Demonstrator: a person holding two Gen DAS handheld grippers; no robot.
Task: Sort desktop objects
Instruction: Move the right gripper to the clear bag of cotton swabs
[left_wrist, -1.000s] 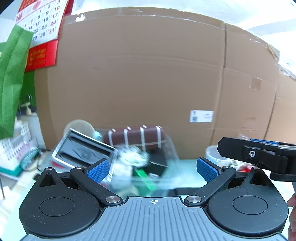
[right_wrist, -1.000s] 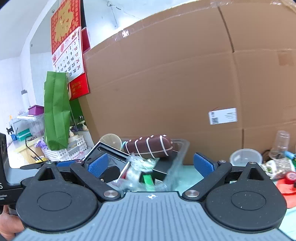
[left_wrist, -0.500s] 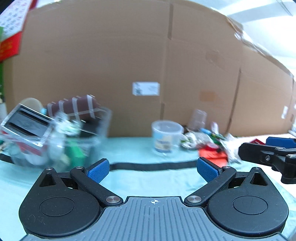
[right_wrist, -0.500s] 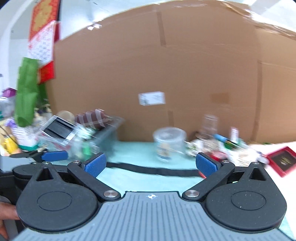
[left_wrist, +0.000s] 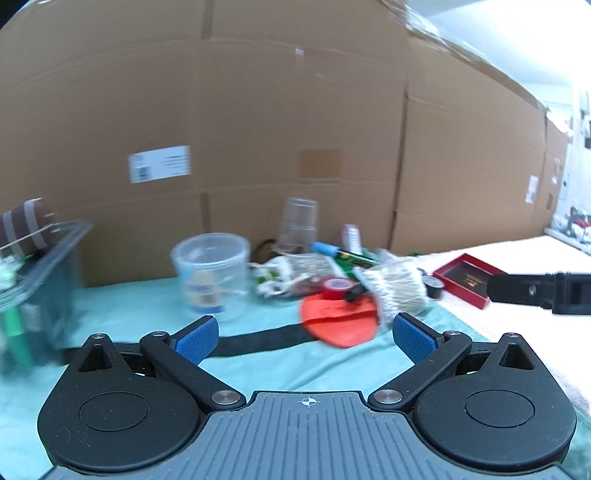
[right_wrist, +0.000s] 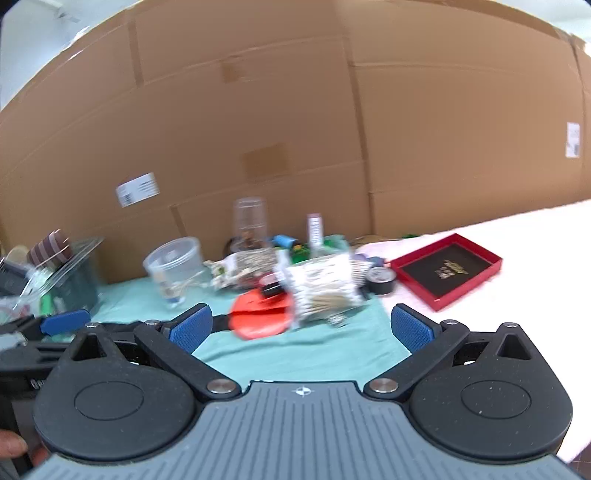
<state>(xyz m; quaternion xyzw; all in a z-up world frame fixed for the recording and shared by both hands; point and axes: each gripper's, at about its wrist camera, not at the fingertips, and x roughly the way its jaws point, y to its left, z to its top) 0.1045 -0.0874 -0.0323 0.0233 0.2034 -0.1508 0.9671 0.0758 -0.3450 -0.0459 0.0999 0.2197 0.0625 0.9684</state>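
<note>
A heap of small objects lies on the teal cloth (left_wrist: 258, 354): a bag of cotton swabs (left_wrist: 397, 290) (right_wrist: 325, 288), an orange-red flat piece (left_wrist: 338, 321) (right_wrist: 260, 317), a roll of red tape (left_wrist: 334, 288), markers (left_wrist: 343, 253), a snack packet (right_wrist: 245, 267). A clear round tub (left_wrist: 210, 269) (right_wrist: 173, 269) and a clear cup (left_wrist: 297, 225) (right_wrist: 250, 221) stand behind. A clear bin (left_wrist: 33, 280) (right_wrist: 61, 277) of sorted items is at far left. My left gripper (left_wrist: 304, 334) and my right gripper (right_wrist: 301, 326) are both open and empty, short of the heap.
A red shallow box (right_wrist: 447, 269) (left_wrist: 467, 278) lies on the white surface to the right. A black tape roll (right_wrist: 380, 278) lies beside it. A black strap (left_wrist: 258, 338) crosses the cloth. A cardboard wall (left_wrist: 295, 110) backs the table.
Both grippers have swung right, away from the clear bin and toward the heap of small objects. Both stay open and empty.
</note>
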